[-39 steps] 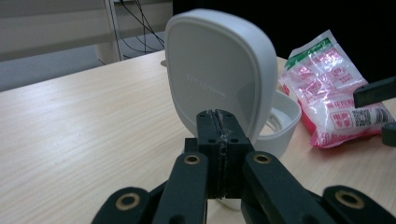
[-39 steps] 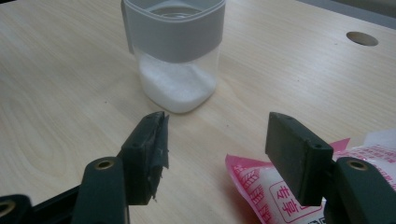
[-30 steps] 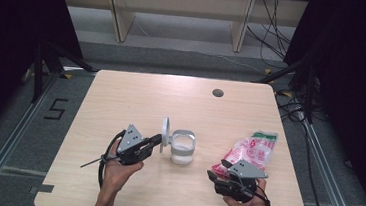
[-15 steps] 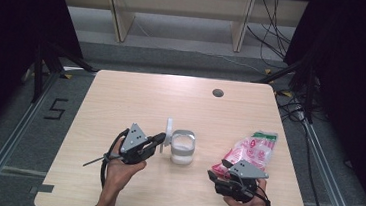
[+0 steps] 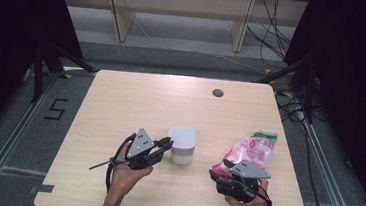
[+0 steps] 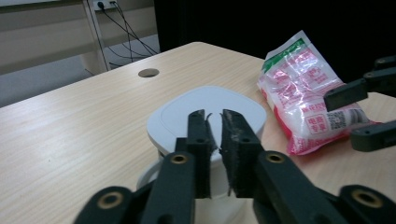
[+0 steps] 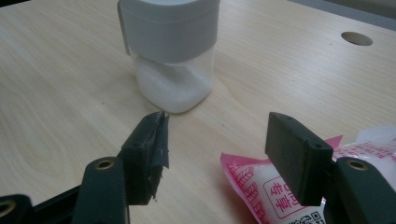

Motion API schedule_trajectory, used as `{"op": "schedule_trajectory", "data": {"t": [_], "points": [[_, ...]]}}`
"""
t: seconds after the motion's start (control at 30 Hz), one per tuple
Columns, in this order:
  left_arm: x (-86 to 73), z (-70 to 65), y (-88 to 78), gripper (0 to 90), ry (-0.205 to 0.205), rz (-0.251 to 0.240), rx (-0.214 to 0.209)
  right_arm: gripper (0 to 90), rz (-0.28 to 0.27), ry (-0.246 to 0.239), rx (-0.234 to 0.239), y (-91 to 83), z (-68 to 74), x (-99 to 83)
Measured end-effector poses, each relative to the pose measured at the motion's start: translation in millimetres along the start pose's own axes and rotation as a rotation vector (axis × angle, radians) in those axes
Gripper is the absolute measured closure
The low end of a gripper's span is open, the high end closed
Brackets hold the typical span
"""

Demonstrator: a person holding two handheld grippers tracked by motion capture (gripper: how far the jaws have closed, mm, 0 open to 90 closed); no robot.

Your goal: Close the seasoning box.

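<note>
Left gripper (image 5: 166,142) is seen at lower centre of the high view, its tips just beside the left side of the white-lidded jar (image 5: 182,145). Its jaws have just been opening; in the left gripper view a narrow gap is shown between them, nothing is clamped, and the lid (image 6: 210,112) lies flat on the jar right behind the tips. Right gripper (image 5: 213,176) is held at lower right of the high view, jaws spread apart, with the corner of the pink packet (image 5: 249,151) lying between them on the counter (image 5: 136,99); no pressing of the pads on it can be made out. White powder is seen inside the jar in the right gripper view.
</note>
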State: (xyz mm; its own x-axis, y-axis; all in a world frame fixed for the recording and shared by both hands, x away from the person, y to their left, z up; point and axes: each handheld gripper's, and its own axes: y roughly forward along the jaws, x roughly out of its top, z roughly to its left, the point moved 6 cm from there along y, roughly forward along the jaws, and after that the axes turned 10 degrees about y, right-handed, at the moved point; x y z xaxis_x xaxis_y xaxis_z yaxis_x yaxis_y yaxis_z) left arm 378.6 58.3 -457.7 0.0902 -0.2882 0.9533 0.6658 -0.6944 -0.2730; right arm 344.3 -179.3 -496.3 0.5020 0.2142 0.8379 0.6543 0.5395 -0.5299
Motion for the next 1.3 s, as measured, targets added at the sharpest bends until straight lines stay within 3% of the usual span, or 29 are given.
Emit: {"op": "schedule_trajectory", "data": {"t": [0.07, 0.13, 0.23, 0.3, 0.4, 0.43, 0.47, 0.53, 0.73, 0.8, 0.93, 1.0, 1.1, 1.13, 1.17, 1.23, 1.3], "points": [[-3.3, -2.4, -5.2, 69.7, -0.007, -0.003, 0.005, 39.4, -0.002, -0.008, 0.006, 0.0, -0.8, 0.1], [-8.4, -7.8, -8.0, 60.8, -0.032, 0.000, 0.009, 39.4, 0.002, 0.015, -0.004, -1.5, -1.2, -0.1], [-16.8, -16.2, -8.3, 50.1, -0.061, 0.015, -0.013, 39.4, -0.004, 0.011, 0.003, -1.0, -1.6, -0.2], [-20.3, -21.3, -7.8, 46.0, -0.058, 0.023, -0.014, 39.4, -0.018, -0.003, -0.006, -0.2, -4.1, 0.9], [-26.2, -28.0, -7.7, 36.8, -0.041, 0.043, -0.032, 39.4, -0.004, 0.019, 0.000, -0.1, -4.2, -0.8], [-28.9, -33.1, -6.9, 34.9, -0.077, 0.055, -0.027, 39.4, -0.004, 0.014, 0.000, -0.1, -4.6, -0.8], [-30.5, -36.3, -6.3, 33.0, -0.080, 0.060, -0.032, 39.4, -0.009, -0.004, -0.002, -0.1, -5.9, -0.4], [-33.9, -42.9, -4.3, 31.3, -0.083, 0.065, -0.036, 39.4, -0.003, 0.028, 0.012, -0.5, -4.6, -1.0], [-42.6, -58.9, 1.2, 26.4, -0.073, 0.097, -0.058, 39.4, 0.002, 0.036, -0.004, -1.7, -5.8, -2.5], [-44.1, -62.1, 3.2, 25.5, -0.079, 0.091, -0.059, 39.5, -0.006, 0.010, -0.006, -1.4, -7.8, -1.5], [-49.9, -67.0, 2.2, 24.4, -0.085, 0.111, -0.050, 39.4, -0.004, 0.016, 0.003, -1.4, -6.7, -2.1], [-53.5, -70.6, 0.5, 23.7, -0.093, 0.108, -0.058, 39.4, -0.001, 0.045, 0.002, -1.4, -3.9, -2.8], [-56.4, -74.5, -0.7, 22.3, -0.100, 0.107, -0.058, 39.4, 0.000, 0.034, 0.003, -2.0, -2.0, -2.8], [-56.6, -76.0, -0.7, 21.7, -0.104, 0.105, -0.064, 39.3, -0.017, 0.003, 0.007, -1.6, -3.0, -1.8], [-57.1, -77.2, 0.1, 21.1, -0.107, 0.091, -0.069, 39.4, -0.006, 0.031, 0.019, -2.4, -1.2, -3.7], [-58.8, -77.8, -2.6, 20.0, -0.092, 0.114, -0.070, 39.3, -0.002, 0.031, 0.009, -5.1, -1.8, -5.8], [-59.1, -78.1, -2.7, 17.8, -0.102, 0.122, -0.065, 39.1, -0.008, 0.062, 0.016, -7.5, -1.2, -8.2]]}}
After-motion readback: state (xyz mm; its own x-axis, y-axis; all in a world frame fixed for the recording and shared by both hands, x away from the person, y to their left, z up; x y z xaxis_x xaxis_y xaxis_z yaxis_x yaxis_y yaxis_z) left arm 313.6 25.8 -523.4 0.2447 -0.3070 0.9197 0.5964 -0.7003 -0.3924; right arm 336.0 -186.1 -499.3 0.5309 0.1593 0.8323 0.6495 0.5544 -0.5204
